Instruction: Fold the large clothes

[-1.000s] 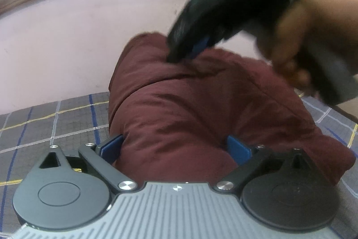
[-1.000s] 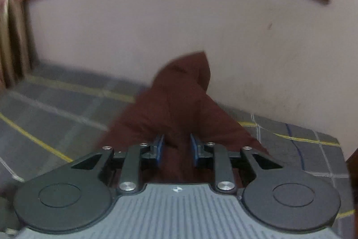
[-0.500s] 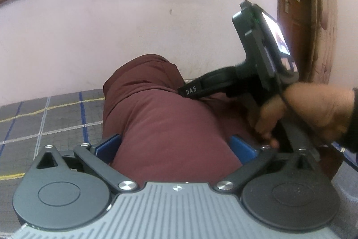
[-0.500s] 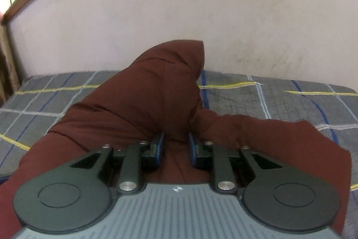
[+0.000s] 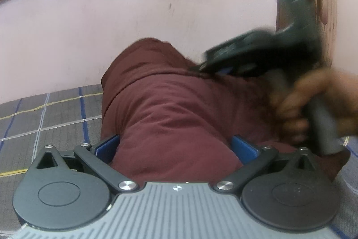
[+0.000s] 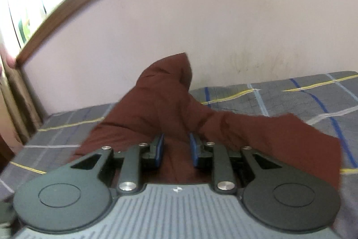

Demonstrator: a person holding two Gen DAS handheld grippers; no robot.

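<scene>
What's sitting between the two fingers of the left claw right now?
In the left wrist view, a thick bunch of the maroon garment fills the gap between the spread blue pads of the left claw.

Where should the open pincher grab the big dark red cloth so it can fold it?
Probably the bunched fold of the maroon cloth garment already bulging between the wide-open left gripper, approached straight ahead: a thick ridge pinches easier than flat cloth. The right gripper grips another bunch.

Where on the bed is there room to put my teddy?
Bare checked bedcover lies left of the maroon cloth, up to the wall. More bedcover shows between the cloth's spread edge and the wall. The middle is crowded: cloth and both grippers.
</scene>
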